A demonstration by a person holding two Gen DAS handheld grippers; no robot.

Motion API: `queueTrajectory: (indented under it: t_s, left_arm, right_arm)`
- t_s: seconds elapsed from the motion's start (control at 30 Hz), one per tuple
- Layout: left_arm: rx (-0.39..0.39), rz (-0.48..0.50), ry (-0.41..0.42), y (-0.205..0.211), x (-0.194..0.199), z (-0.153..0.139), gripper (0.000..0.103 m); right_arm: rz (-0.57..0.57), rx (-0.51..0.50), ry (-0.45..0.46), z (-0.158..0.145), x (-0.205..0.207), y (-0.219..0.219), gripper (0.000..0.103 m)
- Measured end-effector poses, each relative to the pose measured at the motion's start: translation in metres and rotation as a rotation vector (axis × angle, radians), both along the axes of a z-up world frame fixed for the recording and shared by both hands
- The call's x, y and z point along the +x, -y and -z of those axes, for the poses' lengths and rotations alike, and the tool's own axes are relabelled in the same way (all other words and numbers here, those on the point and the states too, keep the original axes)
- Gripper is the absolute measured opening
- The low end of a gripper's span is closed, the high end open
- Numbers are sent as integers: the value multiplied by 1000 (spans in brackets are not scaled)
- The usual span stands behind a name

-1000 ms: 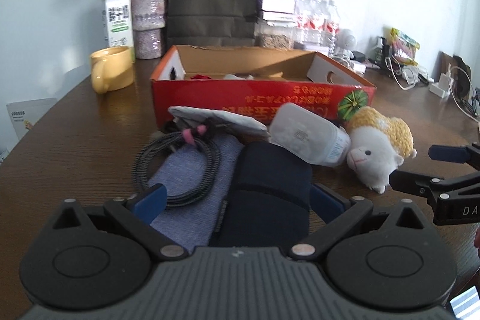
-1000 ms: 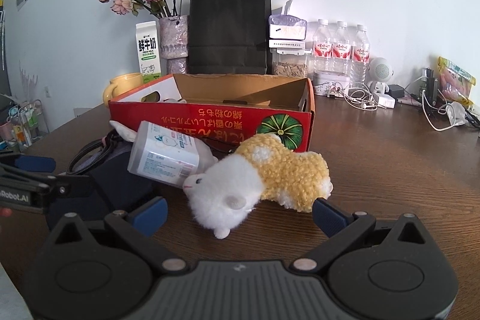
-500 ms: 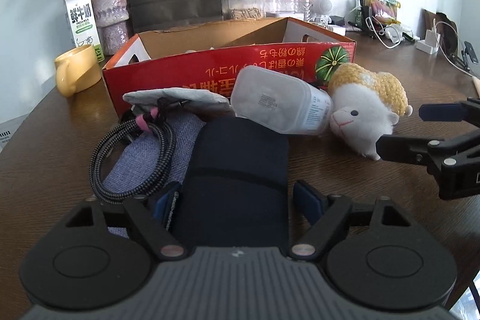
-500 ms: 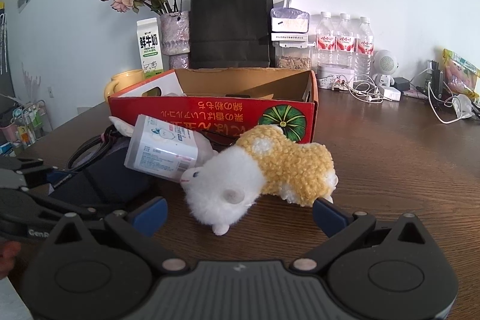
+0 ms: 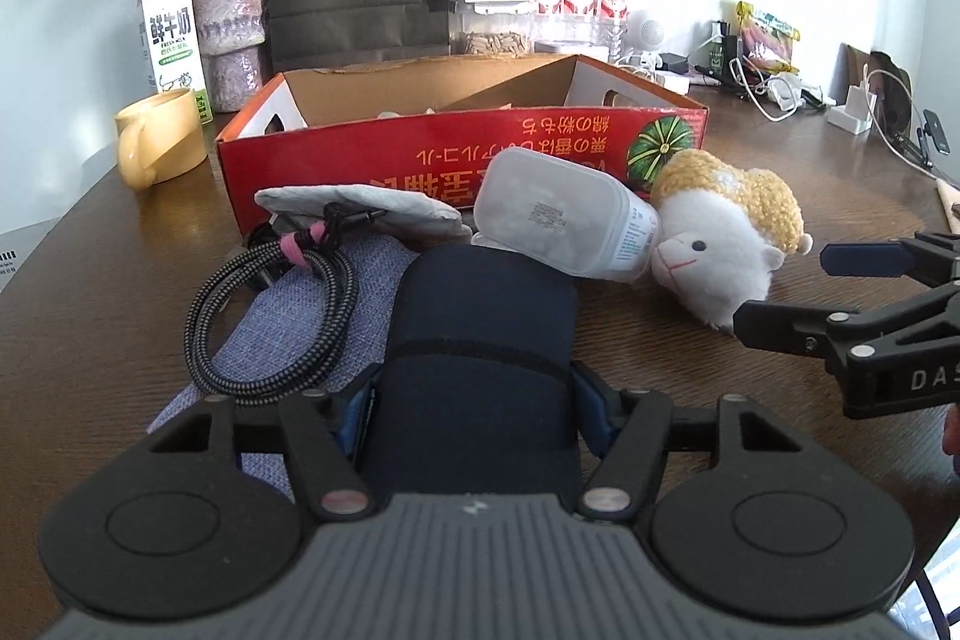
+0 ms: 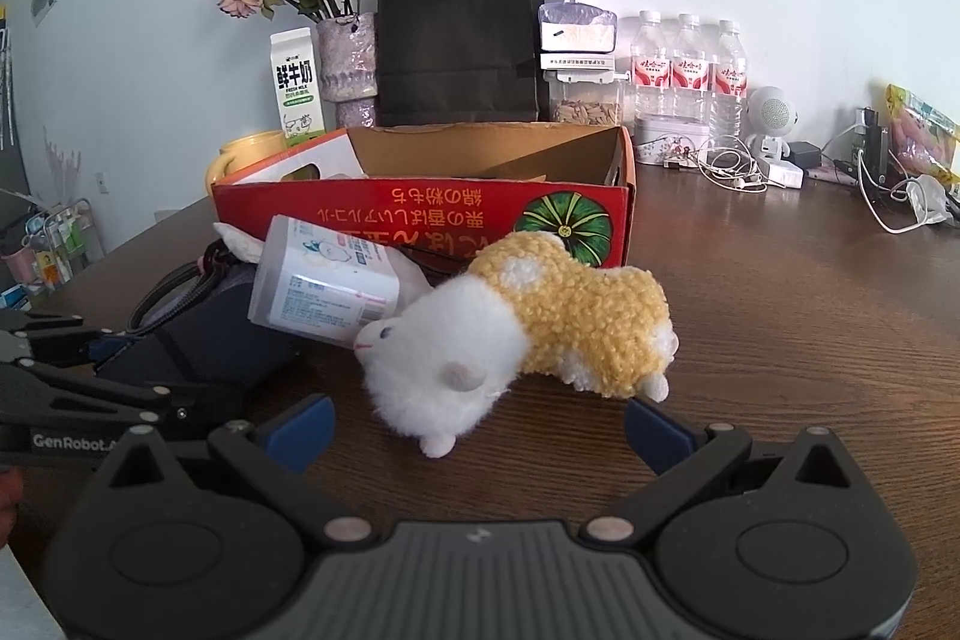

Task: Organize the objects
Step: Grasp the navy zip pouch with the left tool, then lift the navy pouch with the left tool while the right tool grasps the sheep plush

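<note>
**Sorting barely begun: most of the pile is still outside the box**

We take the red cardboard box [image 5: 462,148] in the middle of the left wrist view as the likely place for the loose things, though the task does not say so. Its inside is mostly bare cardboard; only a scrap or two of something pale shows at the near wall, too hidden to name.

The dark navy pouch [image 5: 480,340] lies in the lower centre of that view, on a blue-grey fabric piece [image 5: 282,334]. Our left gripper [image 5: 474,412] straddles it, jaws closing, blue pads at or just off the pouch's sides; we cannot tell whether they press yet. We judge this the first pick in hand.

Outward from the pouch, a coiled braided cable [image 5: 270,316] rests on the fabric at centre left, a flat grey packet [image 5: 360,208] lies against the box front, and a translucent plastic bottle [image 5: 564,220] lies on its side, touching the pouch's far end and the sheep plush toy [image 6: 516,334].

In the right wrist view our right gripper [image 6: 480,430] stands wide, nothing between its pads, low in the frame just in front of the plush.

All five items, as far as we see, are left to place.
</note>
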State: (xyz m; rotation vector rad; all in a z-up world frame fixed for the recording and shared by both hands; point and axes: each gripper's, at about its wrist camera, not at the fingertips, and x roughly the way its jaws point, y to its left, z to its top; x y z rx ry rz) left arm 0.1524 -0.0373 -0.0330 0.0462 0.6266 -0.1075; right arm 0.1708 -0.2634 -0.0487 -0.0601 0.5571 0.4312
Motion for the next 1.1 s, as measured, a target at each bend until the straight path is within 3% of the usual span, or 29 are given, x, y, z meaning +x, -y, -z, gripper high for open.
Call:
queueTrajectory:
  t_s: [0.43,0.87,1.1]
  left_arm:
    - [-69,-81,95,-29,-23,-27,65]
    - [-116,-103,102,-50,-19,-29,65]
    - [-137,-94,106,-52,-17,-29,65]
  right_arm:
    - [-12,-17,6,-4,-3,-10,103]
    - [50,-2,-4,-12,10,-26,103]
    - [135,72,-53,-11,28,-29,86]
